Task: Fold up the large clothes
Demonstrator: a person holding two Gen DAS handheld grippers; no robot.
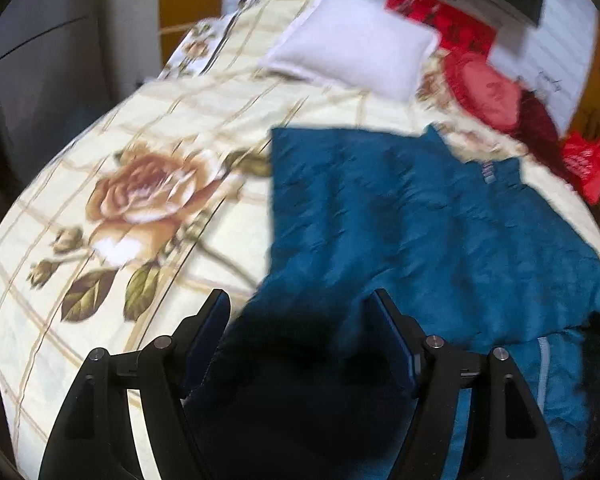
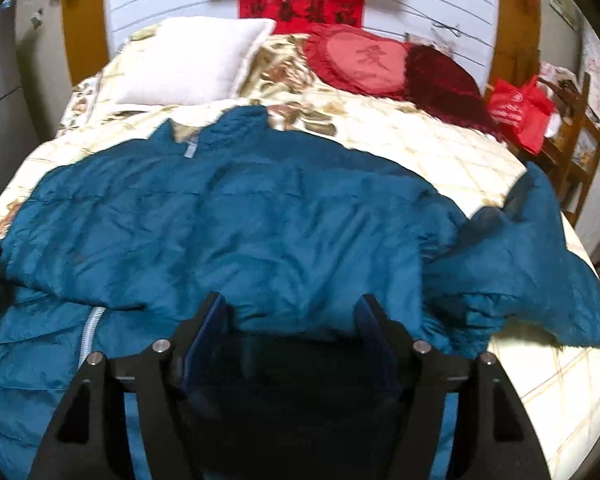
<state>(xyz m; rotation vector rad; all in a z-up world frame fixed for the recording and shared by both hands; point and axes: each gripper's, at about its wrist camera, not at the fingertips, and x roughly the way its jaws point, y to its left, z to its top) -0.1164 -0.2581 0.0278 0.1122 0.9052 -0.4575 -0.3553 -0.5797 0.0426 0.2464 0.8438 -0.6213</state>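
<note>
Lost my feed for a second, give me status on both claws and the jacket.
Left claw open, over jacket edge. Right claw open, nothing pinched. Blue jacket spread on bed, one side folded in, right sleeve still out. White pillow and red cushion sit beyond it.

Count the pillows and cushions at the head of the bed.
3: a white pillow on the left, a red heart-shaped cushion right of it, and a dark red fuzzy cushion beside that one. Others could be hidden under the bedspread.
</note>
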